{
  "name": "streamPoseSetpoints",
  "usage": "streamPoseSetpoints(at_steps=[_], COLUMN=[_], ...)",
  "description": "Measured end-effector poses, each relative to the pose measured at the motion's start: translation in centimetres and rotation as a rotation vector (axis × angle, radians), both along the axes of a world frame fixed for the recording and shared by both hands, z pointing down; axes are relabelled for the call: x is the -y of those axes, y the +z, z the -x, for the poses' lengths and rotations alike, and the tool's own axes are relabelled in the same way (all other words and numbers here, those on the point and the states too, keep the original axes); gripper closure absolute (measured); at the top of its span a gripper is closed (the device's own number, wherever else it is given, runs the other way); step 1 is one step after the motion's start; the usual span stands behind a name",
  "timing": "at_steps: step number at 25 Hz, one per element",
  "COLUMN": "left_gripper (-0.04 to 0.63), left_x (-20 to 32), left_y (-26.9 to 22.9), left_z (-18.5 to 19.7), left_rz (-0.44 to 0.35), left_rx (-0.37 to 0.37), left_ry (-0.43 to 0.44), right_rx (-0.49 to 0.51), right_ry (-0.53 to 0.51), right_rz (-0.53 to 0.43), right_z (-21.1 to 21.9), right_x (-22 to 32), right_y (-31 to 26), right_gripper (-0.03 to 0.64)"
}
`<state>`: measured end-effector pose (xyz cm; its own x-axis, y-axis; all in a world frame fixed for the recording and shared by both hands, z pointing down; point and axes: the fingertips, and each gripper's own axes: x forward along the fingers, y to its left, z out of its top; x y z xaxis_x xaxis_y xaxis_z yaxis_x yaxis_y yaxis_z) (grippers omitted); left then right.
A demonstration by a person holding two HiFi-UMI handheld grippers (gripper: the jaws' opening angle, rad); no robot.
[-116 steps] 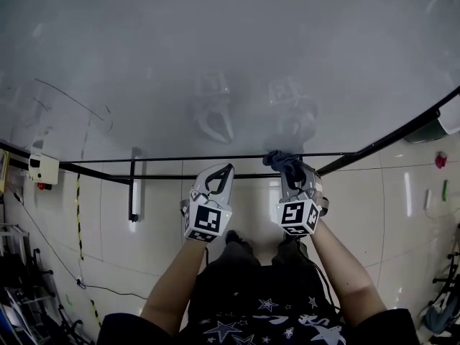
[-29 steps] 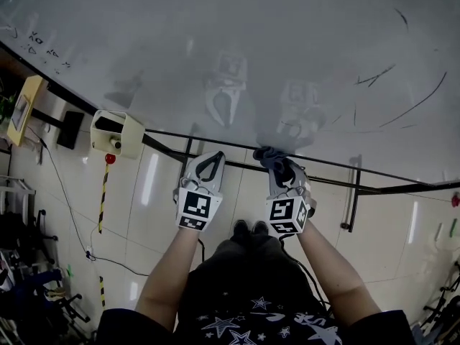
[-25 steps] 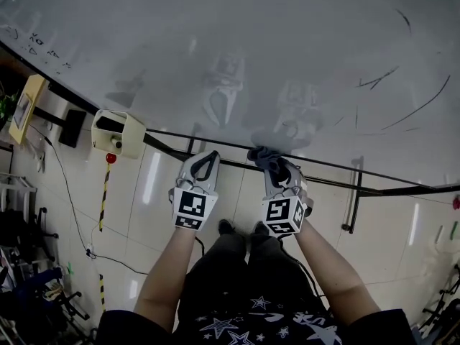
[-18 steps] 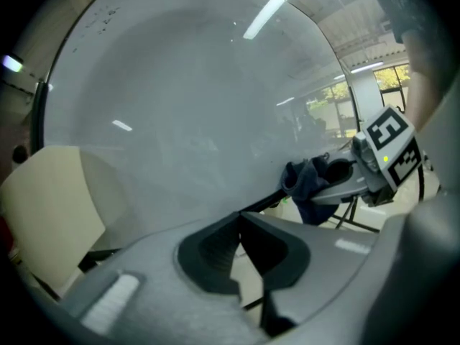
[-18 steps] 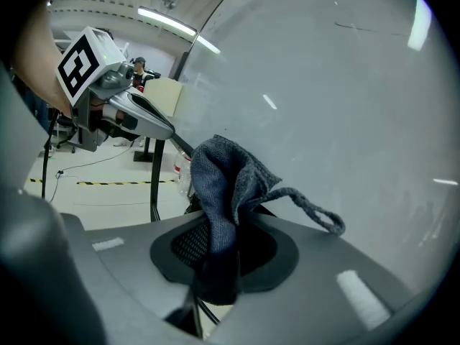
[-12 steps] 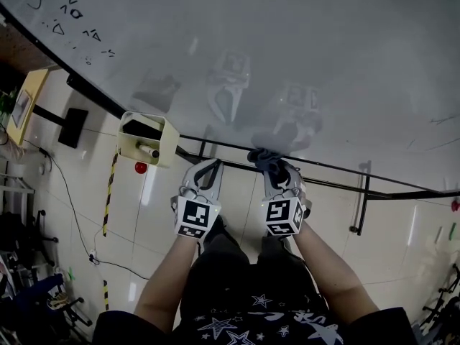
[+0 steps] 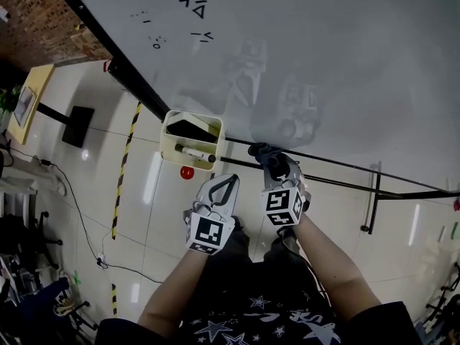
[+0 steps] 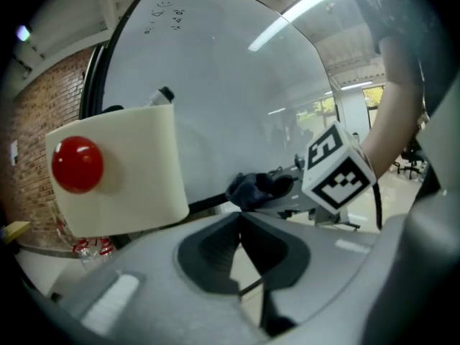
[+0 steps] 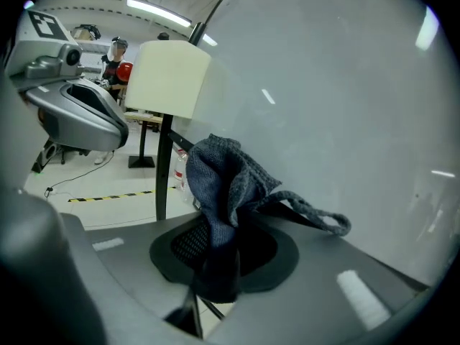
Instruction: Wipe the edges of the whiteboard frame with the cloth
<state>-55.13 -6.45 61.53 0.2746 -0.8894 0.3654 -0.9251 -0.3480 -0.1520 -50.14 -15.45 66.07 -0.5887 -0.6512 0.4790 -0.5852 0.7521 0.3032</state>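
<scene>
- Cloth (image 7: pixel 263 152) sits bunched in your right gripper (image 7: pixel 277 165), jaws clamped on it, at the bottom edge of the whiteboard frame (image 7: pixel 345 165).
- Your left gripper (image 7: pixel 227 184) hangs just below, jaws together and empty, near the cream marker box (image 7: pixel 188 148).

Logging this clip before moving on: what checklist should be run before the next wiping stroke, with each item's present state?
1. Cloth gripped by right gripper: ok, jaws shut on it.
2. Cloth on the whiteboard frame bottom edge: ok in the head view.
3. Path leftward along the frame: not ok, cream box sits close beside the cloth.
4. Left gripper out of the way: ok, shut, empty, below the frame.
5. Frame already clean: cannot tell.
</scene>
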Motion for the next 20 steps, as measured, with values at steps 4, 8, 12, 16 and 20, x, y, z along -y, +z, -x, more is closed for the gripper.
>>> streamPoseSetpoints(at_steps=[4, 8, 12, 16, 20], left_gripper=[0.592, 0.592, 0.592, 0.592, 0.592], left_x=[-1.8, -3.6, -4.9, -5.4, -5.2], left_y=[-0.1, 0.0, 0.3, 0.1, -0.6], left_z=[1.3, 3.5, 6.3, 8.9, 9.8], left_rz=[0.002, 0.003, 0.004, -0.001, -0.024], left_rx=[-0.017, -0.026, -0.027, -0.012, 0.0], left_ry=[0.008, -0.001, -0.024, -0.052, -0.068], right_rx=[-0.003, -0.001, 0.019, 0.032, 0.061], right_ry=[-0.016, -0.024, 0.009, 0.042, 0.053], right_rz=[0.013, 0.015, 0.03, 0.037, 0.024], right_z=[3.2, 5.9, 7.5, 7.5, 6.3], right_x=[-0.3, -0.7, -0.9, -1.4, -2.0], right_y=[0.3, 0.2, 0.0, -0.5, -1.9], right_gripper=[0.535, 0.535, 0.535, 0.535, 0.535])
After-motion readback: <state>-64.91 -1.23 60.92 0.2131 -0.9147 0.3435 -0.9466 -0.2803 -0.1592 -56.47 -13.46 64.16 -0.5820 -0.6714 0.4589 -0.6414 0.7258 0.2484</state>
